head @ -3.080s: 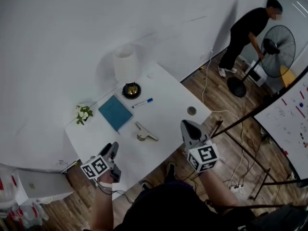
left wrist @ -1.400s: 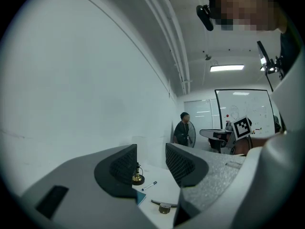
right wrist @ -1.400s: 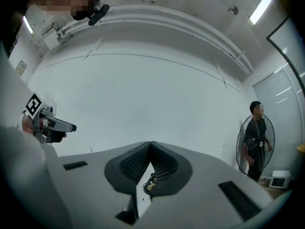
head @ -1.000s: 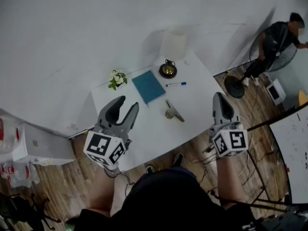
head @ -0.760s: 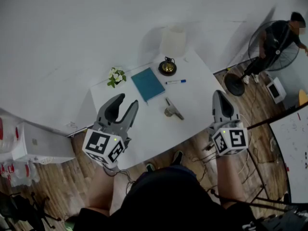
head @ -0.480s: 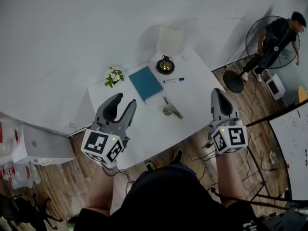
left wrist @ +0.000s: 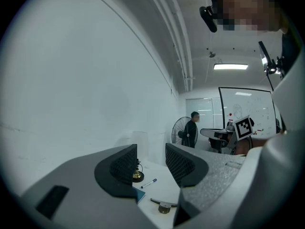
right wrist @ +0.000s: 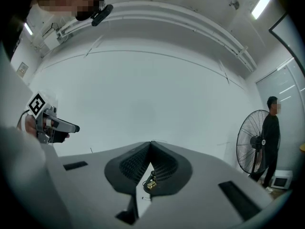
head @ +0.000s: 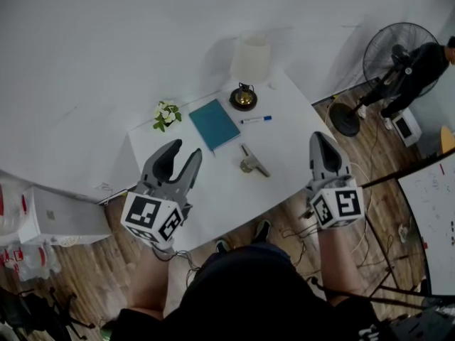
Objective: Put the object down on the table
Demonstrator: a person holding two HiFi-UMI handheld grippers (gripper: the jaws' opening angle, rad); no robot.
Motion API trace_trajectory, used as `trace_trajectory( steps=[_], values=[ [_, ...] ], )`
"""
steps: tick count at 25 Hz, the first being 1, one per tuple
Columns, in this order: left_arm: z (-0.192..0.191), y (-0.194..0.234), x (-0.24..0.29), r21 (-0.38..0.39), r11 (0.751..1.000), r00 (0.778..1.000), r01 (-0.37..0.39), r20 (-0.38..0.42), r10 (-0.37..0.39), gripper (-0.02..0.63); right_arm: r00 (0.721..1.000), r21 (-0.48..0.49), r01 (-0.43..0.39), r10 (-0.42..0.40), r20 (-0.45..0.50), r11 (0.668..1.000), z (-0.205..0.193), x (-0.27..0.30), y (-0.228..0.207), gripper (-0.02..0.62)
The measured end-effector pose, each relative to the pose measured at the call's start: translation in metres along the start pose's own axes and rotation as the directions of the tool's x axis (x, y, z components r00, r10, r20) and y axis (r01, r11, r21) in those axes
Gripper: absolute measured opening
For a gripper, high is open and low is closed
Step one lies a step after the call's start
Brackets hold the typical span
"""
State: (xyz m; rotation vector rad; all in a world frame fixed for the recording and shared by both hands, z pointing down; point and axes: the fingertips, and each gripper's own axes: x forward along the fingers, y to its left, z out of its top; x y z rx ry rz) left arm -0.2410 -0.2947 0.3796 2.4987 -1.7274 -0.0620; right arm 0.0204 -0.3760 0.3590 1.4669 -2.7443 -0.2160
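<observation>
Your left claw [head: 183,151] gapes empty, right claw [head: 321,139] pressed together; the metal piece [head: 252,163] seems already down on the desk [head: 213,197] mid-frame; nothing remains.

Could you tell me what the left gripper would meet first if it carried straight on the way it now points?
Probably the table lamp: it shows between the open, empty jaws of the left gripper. Depth is unclear; if the gripper misses the lamp, the white wall comes next.

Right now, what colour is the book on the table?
Teal; the book shows best in the head view.
</observation>
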Motion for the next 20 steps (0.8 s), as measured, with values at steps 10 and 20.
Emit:
trace_trajectory(
  steps=[10,20],
  values=[
    [-0.011,0.004,0.007,-0.010,1.000,1.000,-0.005,-0.025,0.005,0.184,1.000,0.015,-0.004,0.004,-0.013,1.000,-0.009,0.008,-0.003,0.003],
    [-0.023,0.001,0.026,-0.021,1.000,0.999,-0.013,-0.052,0.012,0.184,1.000,0.024,-0.012,0.013,-0.023,1.000,-0.021,0.015,-0.017,0.004]
  ],
)
